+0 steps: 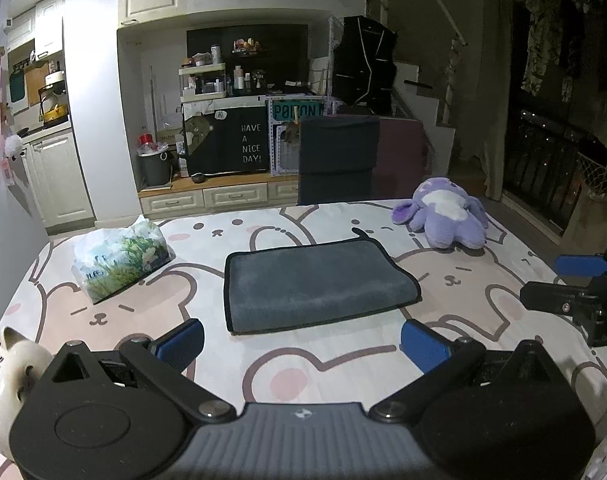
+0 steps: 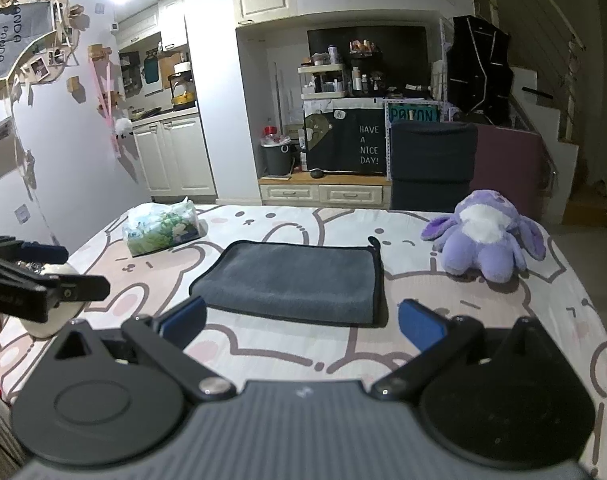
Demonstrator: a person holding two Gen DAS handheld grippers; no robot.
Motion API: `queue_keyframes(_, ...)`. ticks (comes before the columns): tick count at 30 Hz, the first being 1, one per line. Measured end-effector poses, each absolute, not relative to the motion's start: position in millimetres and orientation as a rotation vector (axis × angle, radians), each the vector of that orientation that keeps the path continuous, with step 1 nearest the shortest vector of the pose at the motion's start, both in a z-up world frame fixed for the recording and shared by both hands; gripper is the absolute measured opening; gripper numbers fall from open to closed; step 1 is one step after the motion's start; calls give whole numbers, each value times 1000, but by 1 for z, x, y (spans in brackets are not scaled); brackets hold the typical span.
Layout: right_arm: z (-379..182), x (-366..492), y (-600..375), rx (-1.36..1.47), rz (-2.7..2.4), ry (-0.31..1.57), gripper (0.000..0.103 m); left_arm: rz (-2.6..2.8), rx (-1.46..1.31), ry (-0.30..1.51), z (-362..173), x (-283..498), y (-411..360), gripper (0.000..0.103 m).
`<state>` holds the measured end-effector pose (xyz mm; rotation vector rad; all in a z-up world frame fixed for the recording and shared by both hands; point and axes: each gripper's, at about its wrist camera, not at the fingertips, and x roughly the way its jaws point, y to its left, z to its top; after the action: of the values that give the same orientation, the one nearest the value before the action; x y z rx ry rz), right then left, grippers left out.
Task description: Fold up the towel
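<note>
I hold both tongs wide open and empty, left tongs (image 1: 301,338) and right tongs (image 2: 301,322), just short of the folded grey towel (image 1: 317,282) mid-surface; beyond, a black cloth (image 1: 239,142) reads "HAVE A NICE DAY!"

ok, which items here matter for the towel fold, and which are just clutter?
Job:
- grey towel, already folded over, flat on the table
- left gripper, open
- right gripper, open

Clutter:
- purple plush toy
- tissue pack
- white cat figurine
</note>
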<state>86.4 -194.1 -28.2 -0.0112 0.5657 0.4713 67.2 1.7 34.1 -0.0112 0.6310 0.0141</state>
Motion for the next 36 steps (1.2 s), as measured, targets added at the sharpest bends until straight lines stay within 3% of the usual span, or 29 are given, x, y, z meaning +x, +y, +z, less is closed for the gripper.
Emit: queue_keyframes(36,-43,39,-196,-43,497,570,103,-31,1,621,11,12,-4,103)
